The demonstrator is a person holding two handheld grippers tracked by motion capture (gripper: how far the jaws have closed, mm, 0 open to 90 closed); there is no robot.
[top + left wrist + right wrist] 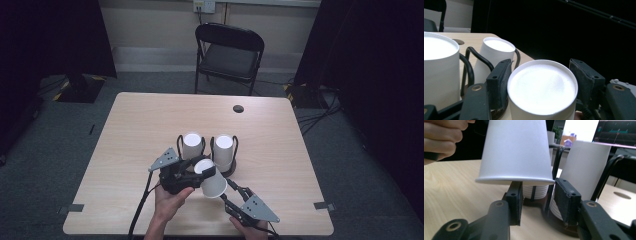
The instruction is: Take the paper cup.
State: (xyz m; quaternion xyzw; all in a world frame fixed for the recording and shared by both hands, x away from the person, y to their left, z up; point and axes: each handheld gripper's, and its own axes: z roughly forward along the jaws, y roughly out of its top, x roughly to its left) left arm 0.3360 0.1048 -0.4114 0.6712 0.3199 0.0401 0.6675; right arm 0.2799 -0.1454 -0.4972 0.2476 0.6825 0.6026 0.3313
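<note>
My left tongs [200, 172] pinch an inverted paper cup [212, 181]; right tongs [231, 192], spread, approach its rim from 5 o'clock to peel one off.

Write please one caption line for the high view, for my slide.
Left tongs hold an upturned paper cup beside two cup stacks in wire holders; right tongs approach its rim.

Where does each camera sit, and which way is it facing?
High view: above the near edge, looking forward and down on the table; both hands, left tool, right tool.
Left gripper view: on the left tool, looking along its jaws, shut on an upside-down cup.
Right gripper view: on the right tool, low over the table, jaws under that cup's rim; fingers top left.
Shared: the held cup and two cup stacks.
</note>
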